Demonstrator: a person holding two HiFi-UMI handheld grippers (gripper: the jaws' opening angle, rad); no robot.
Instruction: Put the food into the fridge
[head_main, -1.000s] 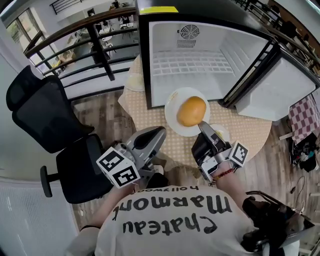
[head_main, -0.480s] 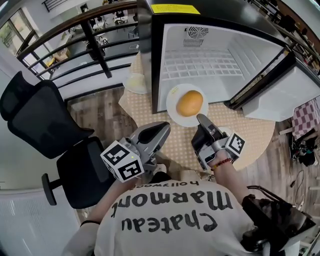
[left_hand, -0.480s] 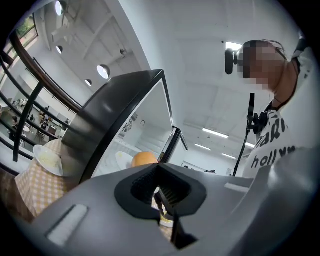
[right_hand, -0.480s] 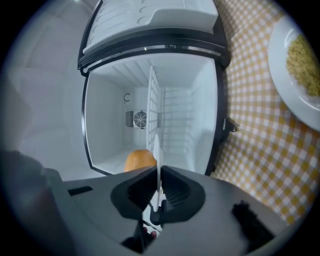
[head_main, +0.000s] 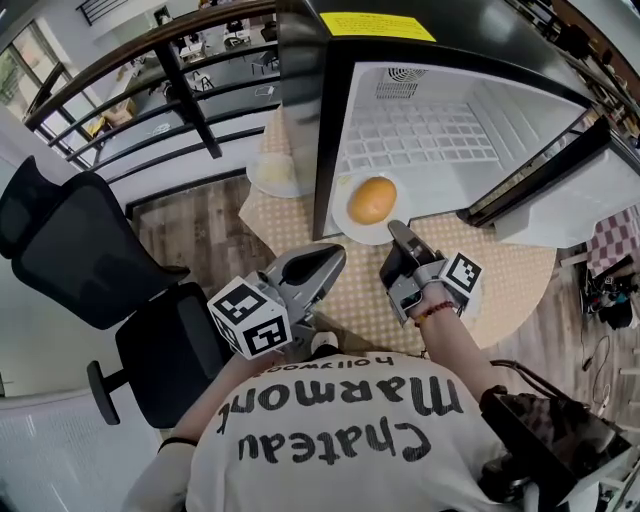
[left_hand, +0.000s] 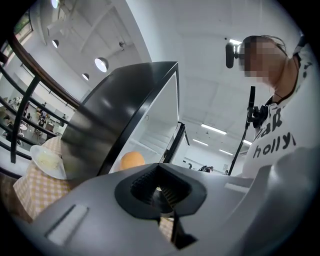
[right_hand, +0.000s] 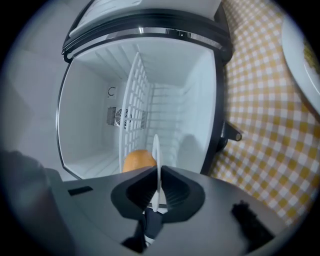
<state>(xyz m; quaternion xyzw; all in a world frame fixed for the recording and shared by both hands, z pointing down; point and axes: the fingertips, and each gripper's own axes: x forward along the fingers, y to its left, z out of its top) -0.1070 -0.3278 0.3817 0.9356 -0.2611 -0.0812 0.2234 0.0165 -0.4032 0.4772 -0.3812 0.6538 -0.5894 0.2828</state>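
An orange-brown bun (head_main: 372, 200) lies on a white plate (head_main: 352, 226) at the mouth of the open fridge (head_main: 420, 135). My right gripper (head_main: 398, 236) is shut on the plate's near rim and holds it level above the checked table (head_main: 365, 295). In the right gripper view the plate (right_hand: 156, 160) shows edge-on between the pads, with the bun (right_hand: 139, 161) behind it and the white fridge interior (right_hand: 95, 135) ahead. My left gripper (head_main: 325, 262) hangs lower left of the plate, shut and empty. Its own view shows the left gripper (left_hand: 161, 192), the bun (left_hand: 132, 160) and the fridge's dark side (left_hand: 115, 125).
The fridge door (head_main: 560, 190) swings open to the right. A second white dish (head_main: 275, 175) sits on the table left of the fridge, and another plate (right_hand: 305, 60) lies at the right. A black office chair (head_main: 70, 240) stands left of the table.
The right gripper has carried the plate with the bun forward from over the table to the fridge opening. The left gripper has kept alongside, still shut.
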